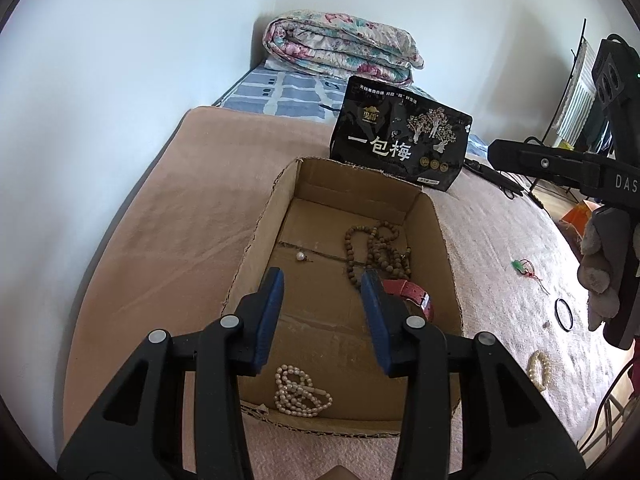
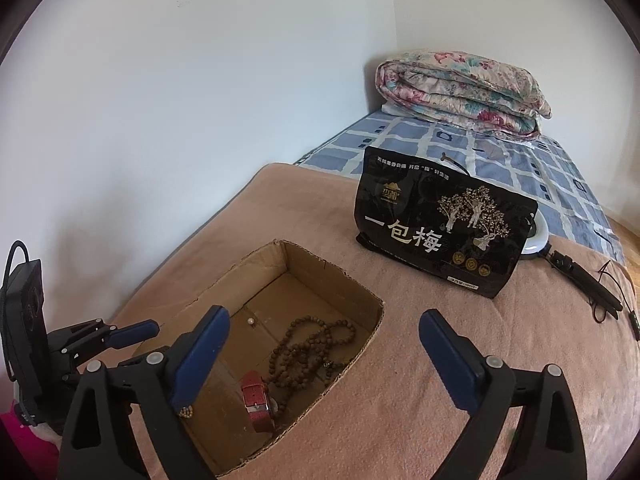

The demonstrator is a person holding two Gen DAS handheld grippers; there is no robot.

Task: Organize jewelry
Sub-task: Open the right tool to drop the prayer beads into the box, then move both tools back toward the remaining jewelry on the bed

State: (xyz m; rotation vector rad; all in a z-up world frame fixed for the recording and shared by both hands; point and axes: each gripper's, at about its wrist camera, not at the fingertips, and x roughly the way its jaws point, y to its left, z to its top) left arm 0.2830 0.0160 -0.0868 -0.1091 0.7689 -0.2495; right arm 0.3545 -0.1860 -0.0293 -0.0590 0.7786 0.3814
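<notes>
I count one cardboard box (image 1: 434, 240) at the centre of my left view. Inside it lie four pieces: one wooden bead necklace (image 1: 378, 250), one red watch strap (image 1: 412, 294), one white pearl strand (image 1: 300, 392) at the lower centre, and one single pearl pendant (image 1: 300, 256). Outside the box, on the bed at the right of that frame, I see three more pieces: one black ring band (image 1: 563, 314), one pearl bracelet (image 1: 538, 364) and one small green charm on red cord (image 1: 524, 268). Behind the box stands one black snack bag (image 1: 400, 140), and at the top lies one folded floral quilt (image 1: 340, 44). I carry two tools, one in each hand.
</notes>
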